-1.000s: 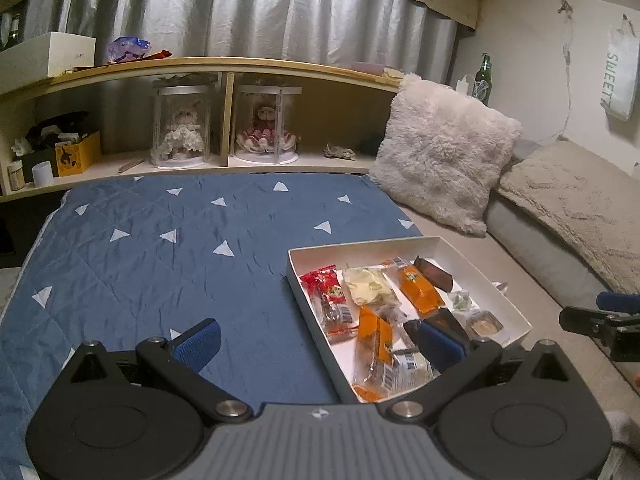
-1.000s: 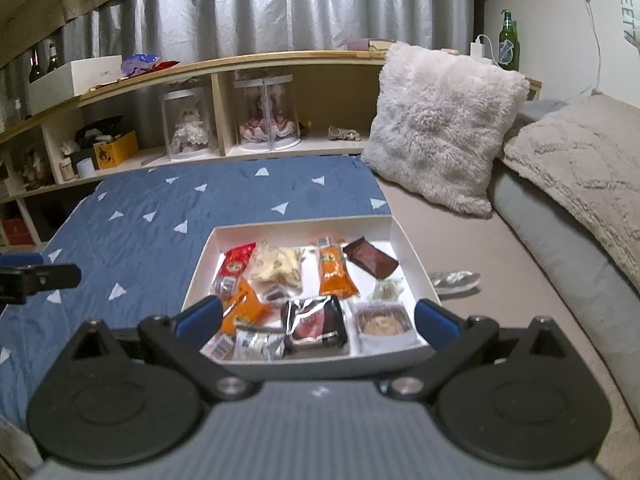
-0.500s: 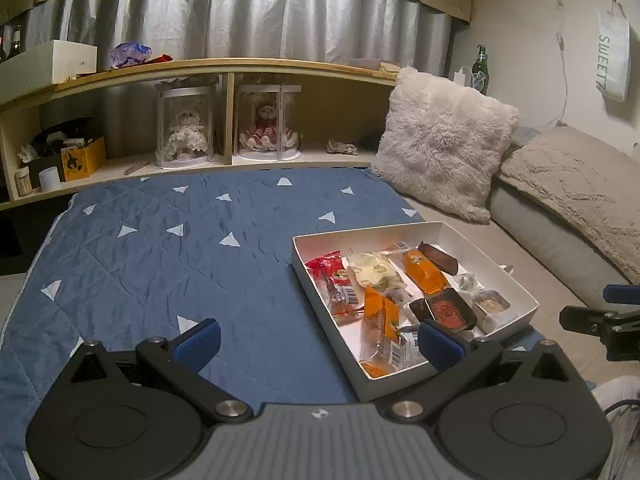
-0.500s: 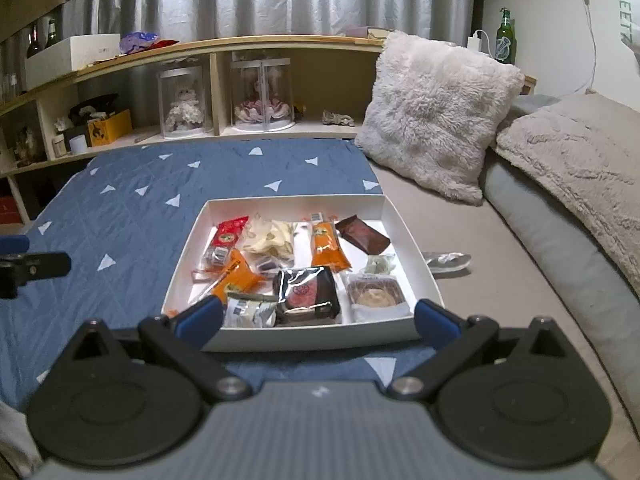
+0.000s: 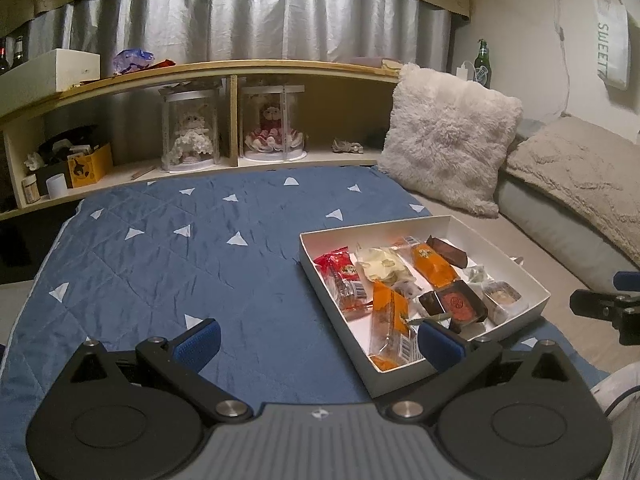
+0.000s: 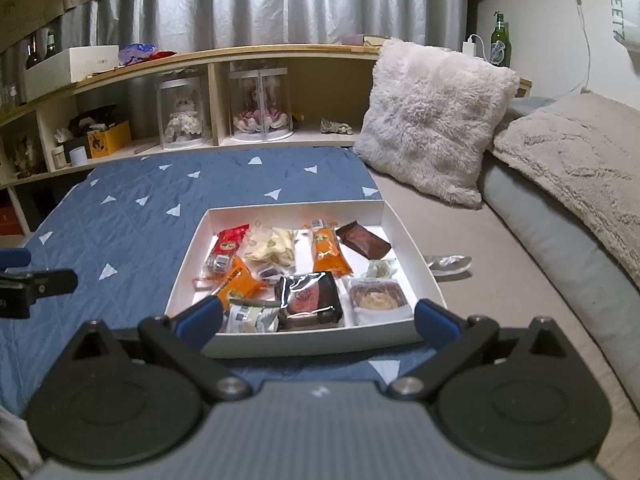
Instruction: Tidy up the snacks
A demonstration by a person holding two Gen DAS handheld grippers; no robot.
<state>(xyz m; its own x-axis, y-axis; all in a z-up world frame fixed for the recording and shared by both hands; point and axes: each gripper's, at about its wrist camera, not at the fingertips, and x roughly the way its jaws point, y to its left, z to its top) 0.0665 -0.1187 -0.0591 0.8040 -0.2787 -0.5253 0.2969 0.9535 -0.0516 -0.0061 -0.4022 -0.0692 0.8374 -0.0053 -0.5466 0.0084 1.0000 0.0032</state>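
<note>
- White tray (image 6: 416, 256) of wrapped snacks sits on the blue quilt (image 6: 132, 224) of the bed, at its right edge.
- Inside: red packet (image 6: 228, 244), two orange packets, brown bar (image 6: 362, 240), dark packet (image 6: 310, 296) at the near wall.
- My right claw (image 6: 318, 318) is spread wide, empty, just short of the tray's near wall.
- My left claw (image 5: 320, 342) is spread, empty, over the quilt; its right finger overlaps the tray's near corner.
- Fluffy pillow (image 6: 432, 120) lies beyond.

The room was dim and warm-lit. Fisheye bending curved the wooden shelf (image 5: 224, 68) and darkened the corners. Glare glinted on the dark snack wrapper (image 6: 310, 294); the foreground below it looked soft.
</note>
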